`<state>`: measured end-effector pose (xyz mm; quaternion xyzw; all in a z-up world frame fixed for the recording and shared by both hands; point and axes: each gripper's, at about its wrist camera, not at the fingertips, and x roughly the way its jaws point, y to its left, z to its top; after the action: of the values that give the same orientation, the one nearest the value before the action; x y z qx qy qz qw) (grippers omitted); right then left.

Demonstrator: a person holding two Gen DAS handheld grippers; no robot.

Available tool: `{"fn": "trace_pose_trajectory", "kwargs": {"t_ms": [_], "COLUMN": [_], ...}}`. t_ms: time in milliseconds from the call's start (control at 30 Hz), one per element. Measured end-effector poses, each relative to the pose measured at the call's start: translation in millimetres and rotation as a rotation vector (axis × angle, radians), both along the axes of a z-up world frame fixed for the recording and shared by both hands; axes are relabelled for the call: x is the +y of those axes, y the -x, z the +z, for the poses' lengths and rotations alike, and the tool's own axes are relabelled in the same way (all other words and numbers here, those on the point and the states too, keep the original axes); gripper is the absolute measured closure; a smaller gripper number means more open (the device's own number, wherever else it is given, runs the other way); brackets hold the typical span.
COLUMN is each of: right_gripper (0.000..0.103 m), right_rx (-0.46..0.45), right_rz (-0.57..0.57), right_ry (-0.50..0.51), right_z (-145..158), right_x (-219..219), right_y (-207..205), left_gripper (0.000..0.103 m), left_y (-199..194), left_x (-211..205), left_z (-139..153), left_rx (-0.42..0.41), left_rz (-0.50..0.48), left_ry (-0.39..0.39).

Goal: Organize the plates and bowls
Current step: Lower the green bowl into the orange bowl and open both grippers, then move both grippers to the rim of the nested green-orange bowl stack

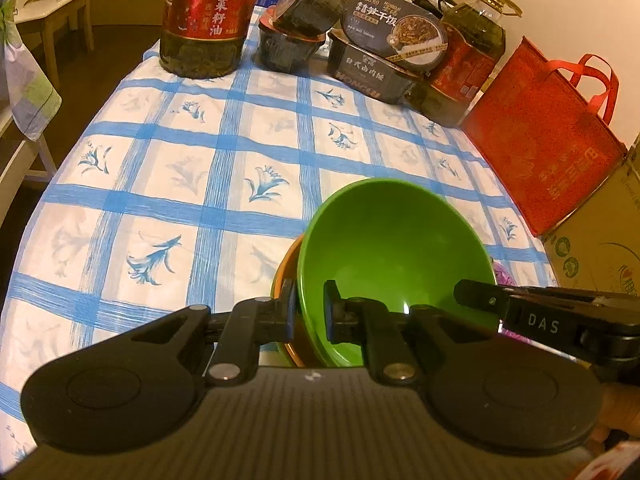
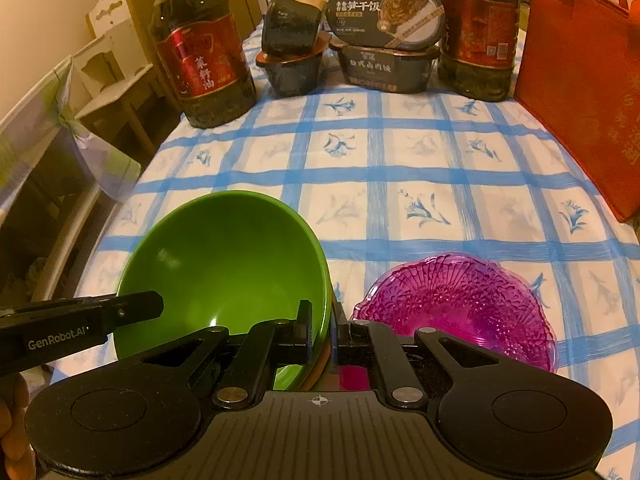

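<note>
Green plastic takes the middle of the scene: a green bowl [image 1: 394,252] is pinched at its rim from two sides, tilted, above a table spread with a blue-checked tablecloth [image 1: 192,168]. The left gripper [image 1: 310,310] is clamped on the bowl's left rim, one finger inside and one outside, with an orange bowl [image 1: 286,276] showing just behind and beneath that rim; whether the green bowl already sits in the orange one cannot be told. The right gripper [image 2: 322,332] is closed on the opposite rim, seen in the right wrist view with the green bowl [image 2: 224,268] to its left. Just beside the bowl, near the table's front edge, lies a purple glass plate [image 2: 460,304] with a scalloped rim. Along the far edge stand two oil bottles [image 2: 202,68], dark meal boxes [image 2: 386,44] stacked in pairs between them. At the right edge, a red bag [image 1: 540,140] stands next to a cardboard box [image 1: 604,240].
</note>
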<state>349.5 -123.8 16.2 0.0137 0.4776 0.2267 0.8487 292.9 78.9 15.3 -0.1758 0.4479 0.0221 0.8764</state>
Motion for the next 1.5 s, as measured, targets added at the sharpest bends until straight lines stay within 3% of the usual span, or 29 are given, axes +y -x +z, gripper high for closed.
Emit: {"fn": "trace_pose_trajectory", "kwargs": {"t_ms": [300, 433, 533, 600, 967, 1500], "right_gripper": [0.095, 0.091, 0.080, 0.071, 0.051, 0.045], "right_rx": [-0.008, -0.002, -0.011, -0.016, 0.038, 0.075], "right_rz": [0.007, 0.000, -0.020, -0.039, -0.140, -0.217], "right_ry": [0.010, -0.023, -0.058, -0.086, -0.179, -0.163], "right_z": [-4, -6, -2, 3, 3, -18], "right_x": [3, -3, -12, -21, -60, -70], "right_y": [1, -2, 1, 6, 61, 136], "left_gripper": [0.091, 0.081, 0.077, 0.067, 0.042, 0.038], "left_y": [0, 1, 7, 14, 68, 133], "left_x": [0, 3, 5, 5, -3, -16], "left_z": [-5, -2, 5, 10, 15, -10], "left_rx": [0.008, -0.010, -0.032, -0.044, -0.076, -0.066], "left_rz": [0.008, 0.029, 0.038, 0.048, 0.119, 0.147], "left_ry": [-0.004, -0.003, -0.013, -0.009, -0.011, -0.037]}}
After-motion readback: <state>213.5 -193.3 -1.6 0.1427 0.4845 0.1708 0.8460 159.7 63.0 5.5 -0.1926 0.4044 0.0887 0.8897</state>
